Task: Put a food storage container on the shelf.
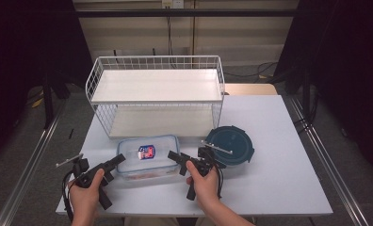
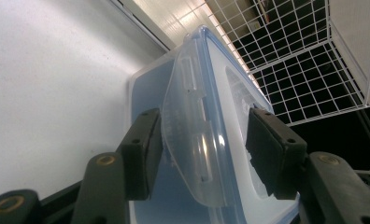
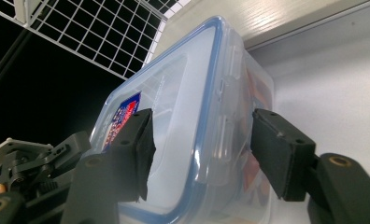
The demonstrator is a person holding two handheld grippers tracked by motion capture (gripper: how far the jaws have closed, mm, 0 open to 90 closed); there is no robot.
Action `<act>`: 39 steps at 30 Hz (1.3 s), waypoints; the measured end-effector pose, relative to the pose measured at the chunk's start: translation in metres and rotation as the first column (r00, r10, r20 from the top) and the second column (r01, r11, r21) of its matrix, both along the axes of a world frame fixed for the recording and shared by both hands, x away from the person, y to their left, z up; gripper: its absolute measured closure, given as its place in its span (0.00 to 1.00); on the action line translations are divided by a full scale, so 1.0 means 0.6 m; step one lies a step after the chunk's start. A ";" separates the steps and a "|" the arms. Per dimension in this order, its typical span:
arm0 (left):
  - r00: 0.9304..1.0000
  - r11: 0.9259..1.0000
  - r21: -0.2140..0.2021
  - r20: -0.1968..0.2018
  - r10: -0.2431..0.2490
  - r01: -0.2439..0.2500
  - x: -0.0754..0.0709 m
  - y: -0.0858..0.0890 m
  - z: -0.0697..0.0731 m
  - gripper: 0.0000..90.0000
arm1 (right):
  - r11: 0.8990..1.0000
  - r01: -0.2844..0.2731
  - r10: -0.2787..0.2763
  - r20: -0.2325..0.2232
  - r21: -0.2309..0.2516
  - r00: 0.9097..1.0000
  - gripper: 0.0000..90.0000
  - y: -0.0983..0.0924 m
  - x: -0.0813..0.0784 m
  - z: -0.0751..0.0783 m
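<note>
- The left hand-held gripper point(image 1: 117, 160), held in the person's left hand point(image 1: 86, 195), reaches in from the lower left of the high view; its tips meet the left end of a clear plastic food container point(image 1: 148, 157).
- In the left gripper view, the left hand-held gripper point(image 2: 204, 149) straddles the container's point(image 2: 230, 84) side latch flap point(image 2: 192, 140). One pad touches the flap, while the other stands a little apart from the lid, so the jaws are partly parted and not clamped.
- The right hand-held gripper point(image 1: 176, 160), in the person's right hand point(image 1: 206, 186), comes in from the lower middle and meets the container's right end.
- In the right gripper view, the right hand-held gripper point(image 3: 202, 149) brackets the container's point(image 3: 183, 93) blue-rimmed edge and its latch. Gaps show on both sides, so the jaws are open around it rather than gripping.
- The container sits on the pale desk point(image 1: 279, 188), near its front edge, between the two hands and just in front of a white wire shelf rack point(image 1: 156, 89).
- Its lid is on, with a blue seal around the rim and a red and blue label point(image 1: 146, 152) on top. Reddish contents show faintly through the wall.
- A dark teal round lid point(image 1: 231, 143) lies flat on the desk, just right of the container and near the right hand.
</note>
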State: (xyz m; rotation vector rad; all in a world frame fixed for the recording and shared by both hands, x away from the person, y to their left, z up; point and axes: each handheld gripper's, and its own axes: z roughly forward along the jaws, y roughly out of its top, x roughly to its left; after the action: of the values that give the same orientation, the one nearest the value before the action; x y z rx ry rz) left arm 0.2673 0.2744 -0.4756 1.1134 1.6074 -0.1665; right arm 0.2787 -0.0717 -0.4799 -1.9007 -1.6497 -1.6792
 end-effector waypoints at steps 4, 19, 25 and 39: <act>1.000 1.000 0.011 0.005 -0.006 0.005 0.007 -0.004 -0.004 0.44 | 1.000 0.003 -0.002 0.019 -0.023 1.000 0.45 0.001 0.001 0.002; 1.000 0.999 0.054 0.007 0.004 -0.004 0.010 0.012 -0.002 0.34 | 0.999 -0.043 0.044 -0.013 0.024 0.999 0.45 0.018 -0.009 -0.003; 0.999 0.999 0.033 0.005 0.039 -0.039 0.005 0.014 0.001 0.41 | 0.999 -0.006 0.006 -0.002 0.050 1.000 0.48 0.018 -0.007 -0.008; 0.994 0.993 -0.070 0.040 0.099 -0.096 -0.004 0.006 0.016 0.61 | 0.995 0.036 -0.033 -0.033 0.096 0.999 0.55 -0.001 -0.017 0.006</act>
State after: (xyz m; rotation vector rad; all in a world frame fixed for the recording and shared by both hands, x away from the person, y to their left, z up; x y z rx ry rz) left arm 0.2650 0.2782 -0.4661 0.9782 1.6023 -0.1312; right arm 0.2685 -0.0723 -0.4765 -1.9114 -1.5043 -1.6993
